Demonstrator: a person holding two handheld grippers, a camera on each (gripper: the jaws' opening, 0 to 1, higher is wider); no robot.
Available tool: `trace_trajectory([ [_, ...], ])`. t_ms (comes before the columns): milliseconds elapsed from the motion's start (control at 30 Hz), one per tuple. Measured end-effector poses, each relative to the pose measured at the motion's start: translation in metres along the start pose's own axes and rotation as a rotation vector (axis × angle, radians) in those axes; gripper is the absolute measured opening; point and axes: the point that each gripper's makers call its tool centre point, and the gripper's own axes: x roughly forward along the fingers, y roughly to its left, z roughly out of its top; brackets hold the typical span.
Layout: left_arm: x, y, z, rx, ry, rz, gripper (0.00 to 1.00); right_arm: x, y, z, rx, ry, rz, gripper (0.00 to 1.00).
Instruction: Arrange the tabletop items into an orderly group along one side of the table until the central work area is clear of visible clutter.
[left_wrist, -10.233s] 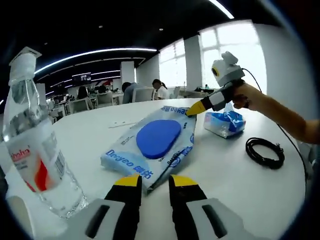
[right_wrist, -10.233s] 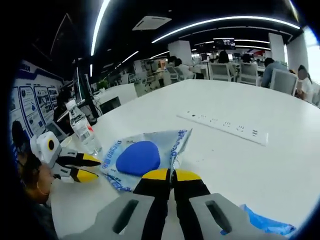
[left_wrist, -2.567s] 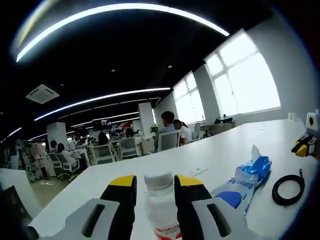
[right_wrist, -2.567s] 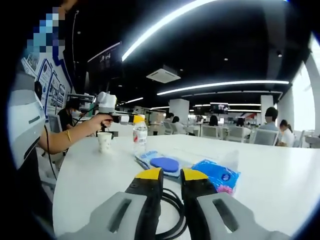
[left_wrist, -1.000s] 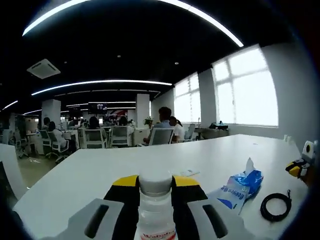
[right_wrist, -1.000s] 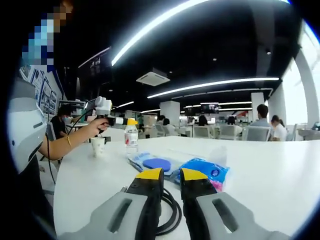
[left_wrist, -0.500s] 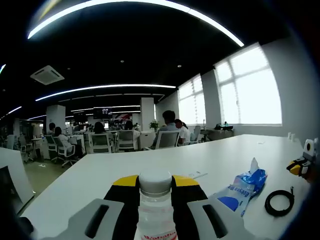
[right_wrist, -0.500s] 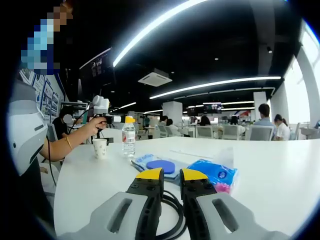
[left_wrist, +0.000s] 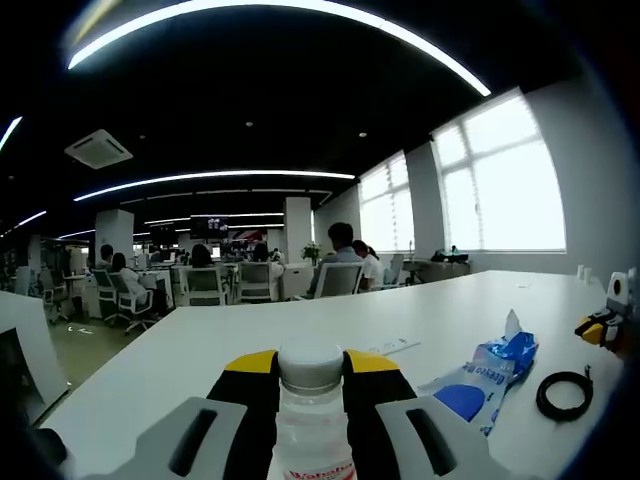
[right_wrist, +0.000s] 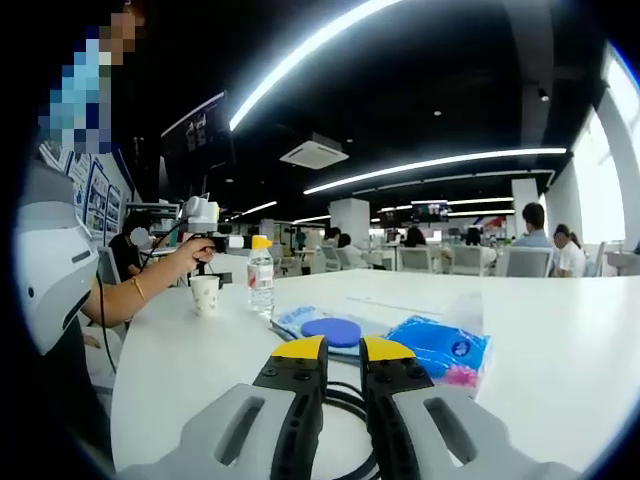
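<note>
Open office: dark ceiling, light strips, bright windows, white chairs.

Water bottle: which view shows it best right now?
Right gripper view: the whole water bottle stands on the table beside a paper cup. Left gripper view has just its cap and neck between the fingers.

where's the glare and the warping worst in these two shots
Left gripper view: the windows are blown out white, and the ceiling light strip bows into an arc from the fisheye; the water bottle between the jaws looks soft up close. Right gripper view: the light strip curves diagonally, bright window glare sits at the right edge, and the sleeve bulges at the left.
</note>
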Motion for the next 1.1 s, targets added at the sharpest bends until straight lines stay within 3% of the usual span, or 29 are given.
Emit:
trace_trajectory([
  [167, -0.002, 0.0, 0.0, 0.024, -0.026, -0.01, 0.24, 0.001, 0.002, -0.003, 0.004, 0.006, 0.005, 0.12],
  [400, -0.013, 0.008, 0.003, 0.064, -0.047, 0.038, 0.41, 0.003, 0.002, -0.005, 0.015, 0.008, 0.007, 0.12],
  [533, -0.028, 0.015, 0.014, 0.056, -0.071, 0.051, 0.41, 0.004, 0.002, -0.004, 0.018, 0.004, 0.008, 0.13],
  [800, -0.04, 0.019, 0.018, 0.08, -0.074, 0.069, 0.43, 0.006, 0.005, -0.004, 0.02, 0.003, 0.017, 0.14],
  [933, -0.065, 0.023, 0.016, 0.1, -0.061, 0.092, 0.45, 0.005, 0.007, -0.006, 0.02, 0.009, 0.015, 0.17],
  [1100, -0.074, 0.023, 0.014, 0.099, -0.062, 0.093, 0.58, 0.002, 0.007, -0.001, 0.03, -0.008, 0.009, 0.24],
])
